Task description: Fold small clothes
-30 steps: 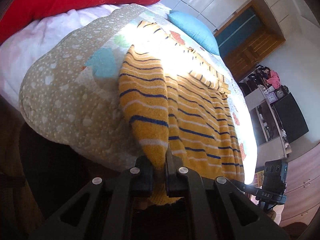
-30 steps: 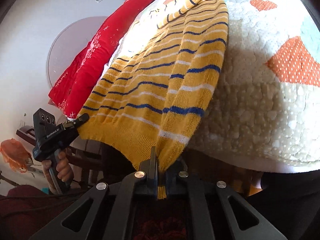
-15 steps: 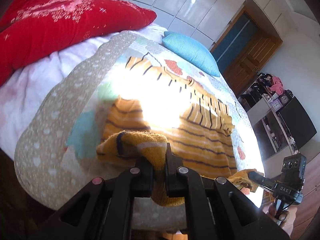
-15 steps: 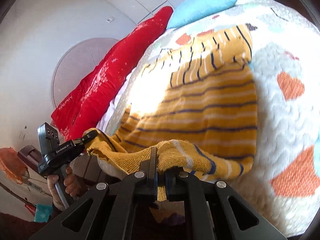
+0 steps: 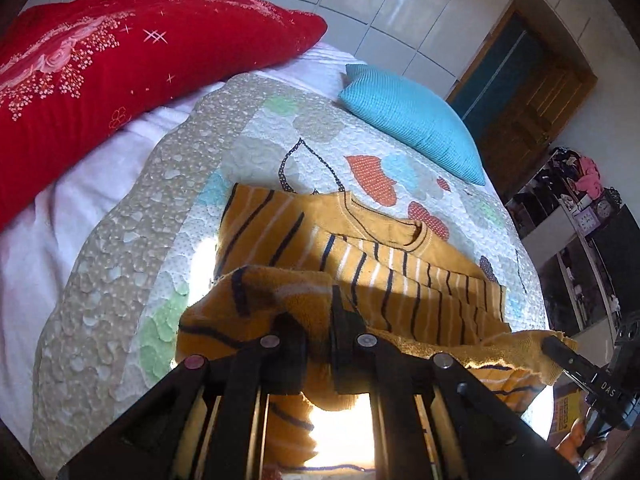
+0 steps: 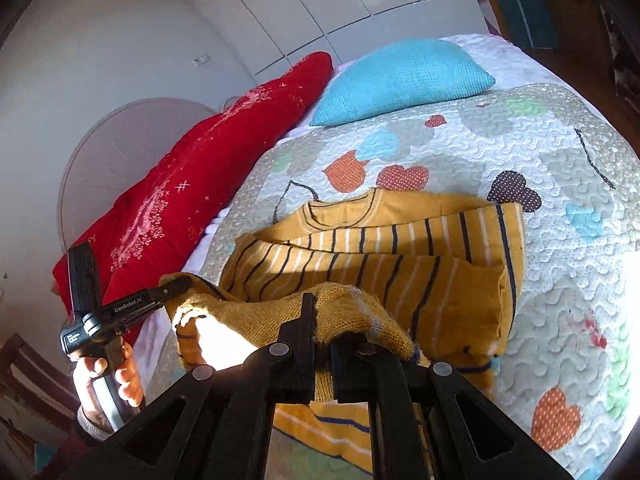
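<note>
since the earlier frames the hem of the sweater (image 5: 400,280) has been lifted off the bed's edge and carried up over its body, so the lower part is now doubled toward the collar. one mustard knit sweater with navy and white stripes is seen, lying on the heart-patterned quilt (image 5: 120,280), its round collar toward the pillows. the left gripper (image 5: 320,320) is clamped on one hem corner and the right gripper (image 6: 320,320) on the other, jaws nearly together on the cloth. two pillows are counted: one red pillow (image 5: 120,48) and one blue pillow (image 5: 408,120).
</note>
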`<action>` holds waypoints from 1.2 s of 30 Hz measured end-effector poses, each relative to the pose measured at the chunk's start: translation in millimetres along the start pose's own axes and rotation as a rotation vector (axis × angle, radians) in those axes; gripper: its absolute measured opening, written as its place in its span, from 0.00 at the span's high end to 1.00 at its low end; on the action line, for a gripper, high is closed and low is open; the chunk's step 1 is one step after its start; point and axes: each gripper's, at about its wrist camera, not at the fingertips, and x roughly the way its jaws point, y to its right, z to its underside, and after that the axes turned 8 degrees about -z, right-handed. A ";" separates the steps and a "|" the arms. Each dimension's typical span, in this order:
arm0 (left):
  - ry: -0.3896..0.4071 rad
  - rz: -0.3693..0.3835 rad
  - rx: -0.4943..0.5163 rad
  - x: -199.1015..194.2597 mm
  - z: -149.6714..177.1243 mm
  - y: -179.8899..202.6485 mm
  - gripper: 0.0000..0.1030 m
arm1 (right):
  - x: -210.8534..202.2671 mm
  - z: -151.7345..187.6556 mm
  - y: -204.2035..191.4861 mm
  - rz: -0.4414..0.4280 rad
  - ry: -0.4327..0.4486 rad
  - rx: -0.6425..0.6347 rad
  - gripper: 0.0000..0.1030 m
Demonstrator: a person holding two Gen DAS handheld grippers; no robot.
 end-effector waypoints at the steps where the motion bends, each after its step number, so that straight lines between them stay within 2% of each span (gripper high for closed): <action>1: -0.012 -0.005 -0.002 7.8 -3.3 0.5 0.93 | 9.6 -4.7 4.3 0.015 -0.010 0.002 0.94; 6: -0.066 -0.013 -0.017 51.2 -26.3 2.4 0.92 | 54.8 -27.4 36.1 0.063 -0.048 0.046 0.94; 10: -0.115 0.009 -0.097 80.5 -41.7 -4.6 0.89 | 93.2 -45.7 70.5 0.067 -0.094 0.128 0.93; 14: -0.161 0.090 -0.205 102.7 -53.3 -14.9 0.85 | 121.6 -55.9 108.7 0.035 -0.117 0.261 0.91; 16: -0.169 0.149 -0.260 108.1 -56.3 -21.5 0.69 | 128.8 -56.5 125.6 -0.008 -0.109 0.339 0.89; 19: -0.168 0.265 -0.389 115.3 -58.9 -40.1 0.51 | 133.2 -56.5 141.6 -0.064 -0.087 0.412 0.87; 22: -0.184 0.342 -0.496 123.4 -60.8 -56.4 0.49 | 134.4 -58.8 148.5 -0.112 -0.068 0.441 0.79; 24: -0.191 0.325 -0.517 126.8 -62.0 -61.2 0.49 | 133.9 -61.4 149.5 -0.129 -0.059 0.444 0.73; 26: -0.176 0.276 -0.497 125.5 -64.4 -60.8 0.49 | 132.3 -64.6 152.7 -0.154 -0.040 0.470 0.61; 27: -0.171 0.264 -0.487 124.1 -66.0 -60.3 0.48 | 131.2 -66.2 155.5 -0.167 -0.025 0.489 0.57; 29: -0.172 0.265 -0.483 122.2 -70.3 -59.9 0.48 | 127.4 -70.2 160.4 -0.189 0.014 0.523 0.42; 32: -0.160 0.238 -0.459 117.0 -81.8 -54.3 0.48 | 114.9 -78.9 163.3 -0.146 0.082 0.530 0.28; 34: -0.132 0.191 -0.412 108.4 -87.0 -48.7 0.47 | 104.7 -85.6 164.7 -0.098 0.107 0.521 0.26; 36: -0.087 0.146 -0.357 95.6 -91.0 -42.3 0.41 | 91.7 -90.0 162.5 -0.067 0.122 0.496 0.26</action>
